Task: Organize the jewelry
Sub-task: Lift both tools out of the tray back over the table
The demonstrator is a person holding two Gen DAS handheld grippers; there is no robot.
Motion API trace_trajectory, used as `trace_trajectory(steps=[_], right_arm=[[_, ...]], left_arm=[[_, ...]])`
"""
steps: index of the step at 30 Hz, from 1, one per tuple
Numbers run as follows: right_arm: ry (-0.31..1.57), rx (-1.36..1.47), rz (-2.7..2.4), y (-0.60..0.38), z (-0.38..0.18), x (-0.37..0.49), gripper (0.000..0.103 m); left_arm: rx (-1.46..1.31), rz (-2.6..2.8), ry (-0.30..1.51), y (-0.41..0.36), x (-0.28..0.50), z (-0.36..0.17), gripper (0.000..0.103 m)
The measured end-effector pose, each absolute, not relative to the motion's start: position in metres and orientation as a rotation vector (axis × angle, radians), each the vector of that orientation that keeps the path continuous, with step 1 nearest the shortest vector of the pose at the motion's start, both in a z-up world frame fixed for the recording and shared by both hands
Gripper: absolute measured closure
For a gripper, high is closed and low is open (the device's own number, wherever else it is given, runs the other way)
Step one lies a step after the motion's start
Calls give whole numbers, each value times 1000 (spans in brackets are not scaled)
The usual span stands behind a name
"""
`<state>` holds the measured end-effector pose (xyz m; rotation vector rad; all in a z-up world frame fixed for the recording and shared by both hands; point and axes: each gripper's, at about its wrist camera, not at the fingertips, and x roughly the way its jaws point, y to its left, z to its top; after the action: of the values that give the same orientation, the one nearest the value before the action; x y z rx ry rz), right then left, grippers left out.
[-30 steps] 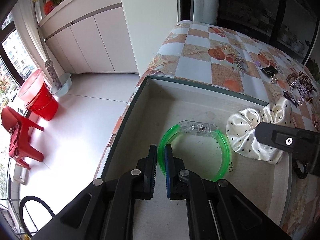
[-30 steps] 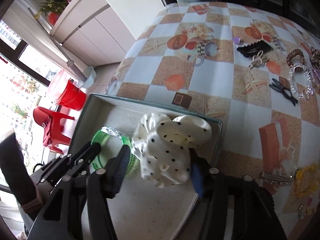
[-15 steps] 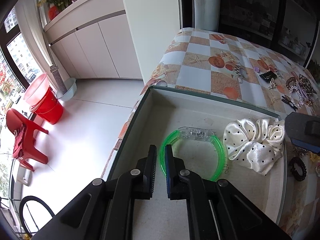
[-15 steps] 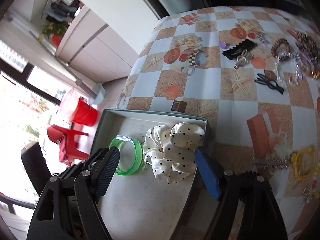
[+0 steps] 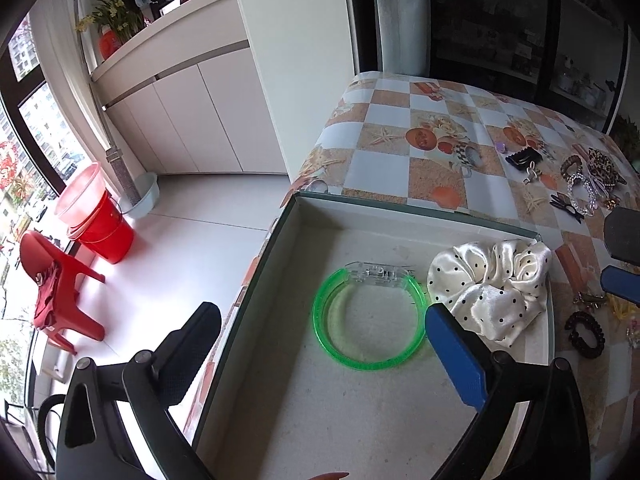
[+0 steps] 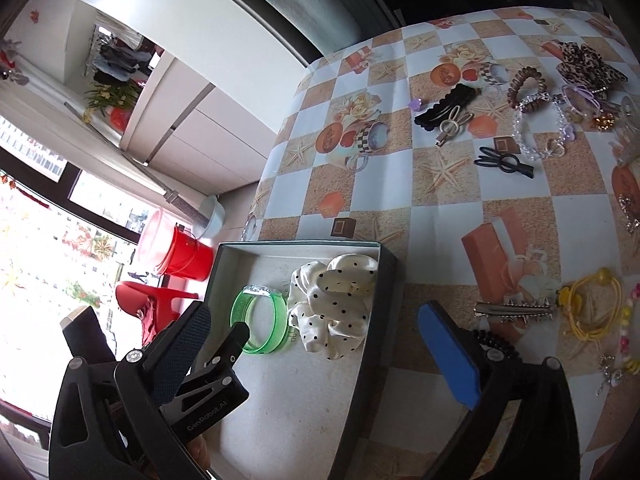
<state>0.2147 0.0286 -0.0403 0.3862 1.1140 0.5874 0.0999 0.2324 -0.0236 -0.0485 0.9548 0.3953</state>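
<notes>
1 readable label, "GenRobot.AI", marks the left tongs (image 6: 224,344).

We see the bench (image 6: 440,208) under a checkered seashell cloth. At its seven o'clock corner sits an open box (image 6: 390,280). Toward one o'clock lie a black claw clip (image 6: 446,106), a clear bead bracelet (image 6: 540,128) and a leopard scrunchie (image 6: 586,64); at four o'clock, a silver clip (image 6: 514,311) beside yellow cords (image 6: 592,308).
</notes>
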Motion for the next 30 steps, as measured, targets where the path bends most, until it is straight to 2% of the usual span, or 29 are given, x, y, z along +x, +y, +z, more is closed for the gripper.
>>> trace_trajectory(steps=[11, 22, 30], right_arm=[[1061, 461, 594, -3, -34, 198, 0], [894, 553, 460, -87, -20, 169, 0], [924, 598, 369, -156, -27, 152, 0]], left_arm=[[-88, 342, 939, 218, 88, -9, 0], [-104, 260, 944, 185, 76, -6, 0], [-74, 199, 933, 143, 70, 0, 0]])
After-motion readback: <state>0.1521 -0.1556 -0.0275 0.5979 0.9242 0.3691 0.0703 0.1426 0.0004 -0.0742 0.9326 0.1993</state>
